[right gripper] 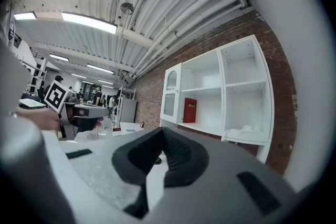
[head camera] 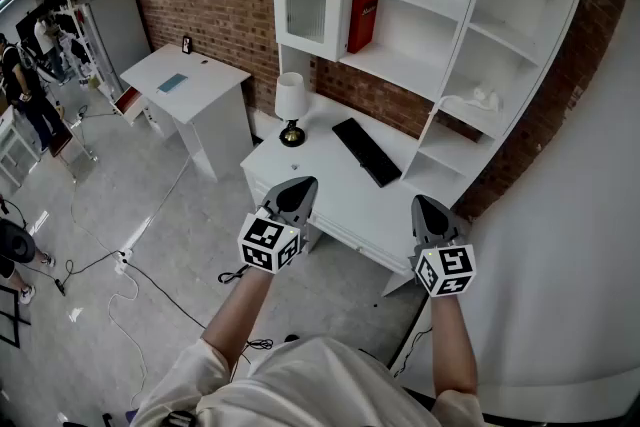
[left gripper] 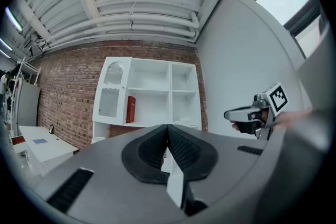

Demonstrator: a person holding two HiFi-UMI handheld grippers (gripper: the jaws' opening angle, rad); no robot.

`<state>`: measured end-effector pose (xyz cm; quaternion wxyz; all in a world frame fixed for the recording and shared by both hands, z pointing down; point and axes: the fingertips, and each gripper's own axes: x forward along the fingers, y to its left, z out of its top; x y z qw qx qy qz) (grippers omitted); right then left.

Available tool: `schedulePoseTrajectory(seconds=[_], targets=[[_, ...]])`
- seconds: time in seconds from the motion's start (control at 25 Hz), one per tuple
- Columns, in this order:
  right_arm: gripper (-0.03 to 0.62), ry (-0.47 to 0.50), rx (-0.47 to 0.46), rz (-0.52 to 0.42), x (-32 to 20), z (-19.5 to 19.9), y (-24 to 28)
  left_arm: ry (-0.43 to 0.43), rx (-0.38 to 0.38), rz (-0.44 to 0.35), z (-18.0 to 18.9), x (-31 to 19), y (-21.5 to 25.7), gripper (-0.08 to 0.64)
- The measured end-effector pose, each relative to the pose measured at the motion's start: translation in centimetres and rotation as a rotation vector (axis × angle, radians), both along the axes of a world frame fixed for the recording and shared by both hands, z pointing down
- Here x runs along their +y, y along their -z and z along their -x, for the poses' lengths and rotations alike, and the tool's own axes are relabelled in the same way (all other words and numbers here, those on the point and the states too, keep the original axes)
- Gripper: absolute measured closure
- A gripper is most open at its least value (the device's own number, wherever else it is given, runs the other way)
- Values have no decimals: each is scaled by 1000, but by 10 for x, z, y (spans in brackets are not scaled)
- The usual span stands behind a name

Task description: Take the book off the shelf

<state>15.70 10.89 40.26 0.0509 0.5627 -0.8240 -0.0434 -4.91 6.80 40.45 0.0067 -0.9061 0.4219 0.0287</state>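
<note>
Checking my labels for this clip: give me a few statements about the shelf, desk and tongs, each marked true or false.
1. The red book stands on the white shelf unit. True.
2. The left tongs grip the book. False: they are shut on nothing, away from the shelf.
3. A lamp stands on the desk. True.
4. The keyboard lies on the floor. False: it lies on the desk.
5. The right tongs are wide open. False: they are shut.
</note>
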Motion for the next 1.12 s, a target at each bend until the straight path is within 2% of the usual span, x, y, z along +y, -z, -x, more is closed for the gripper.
schedulePoseTrajectory(seconds=[0.64,1.04,1.12], targets=[[591,4,4,3,5,11,-2,-5,8,15,6,3,-4,568],[589,-30,-60,4,8,7,-6,-10,13,11,15,3,-9,566],[575,-30,-65,9,10,7,-7,-7,13,12,18,2,-10,543]])
